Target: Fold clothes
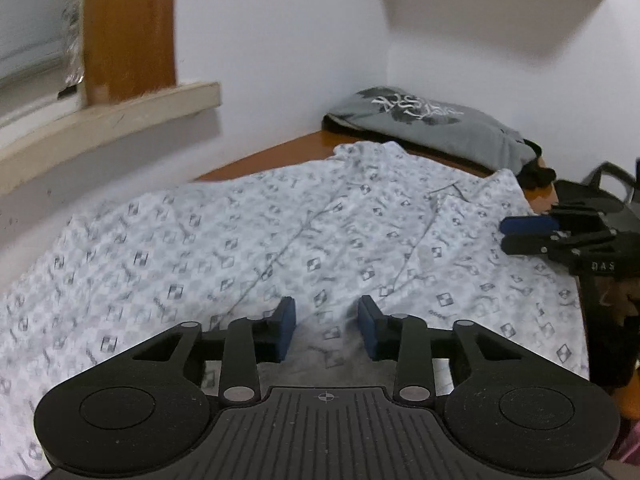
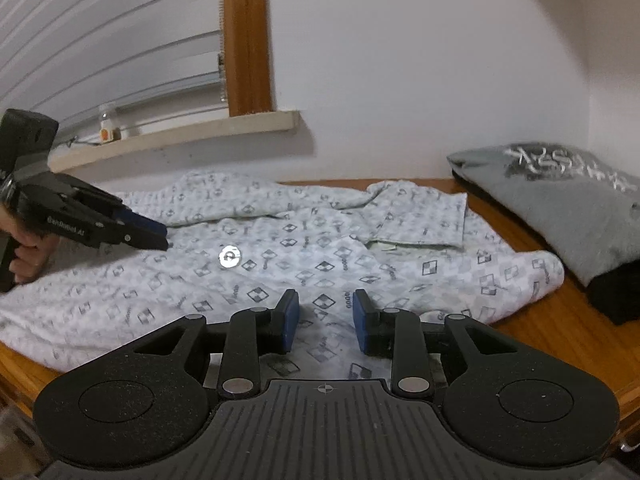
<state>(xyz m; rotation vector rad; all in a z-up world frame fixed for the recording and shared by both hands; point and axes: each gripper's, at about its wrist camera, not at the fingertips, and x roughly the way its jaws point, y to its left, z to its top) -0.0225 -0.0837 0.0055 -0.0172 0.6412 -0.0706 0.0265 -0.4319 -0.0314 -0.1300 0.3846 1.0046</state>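
A white shirt with a grey diamond print (image 1: 280, 240) lies spread over the wooden table (image 1: 280, 152), collar toward the far corner. My left gripper (image 1: 326, 308) hovers low over its near part, jaws apart, with a rumpled ridge of cloth under the gap and neither pad pressing on it. In the right wrist view the same shirt (image 2: 320, 240) fills the middle, one sleeve folded across the chest. My right gripper (image 2: 326, 300) stands over the shirt's near hem with a gap between its blue pads and nothing in it. Each gripper shows from the side in the other's view: left gripper (image 2: 162, 236), right gripper (image 1: 504, 236).
A folded grey garment with white print (image 2: 560, 208) lies on dark cloth at the far right corner against the wall. A window sill (image 2: 180, 132) with a small bottle (image 2: 107, 120) runs behind the table. A hand (image 2: 28, 256) holds the left gripper's handle. Bare wood (image 2: 540, 320) shows at right.
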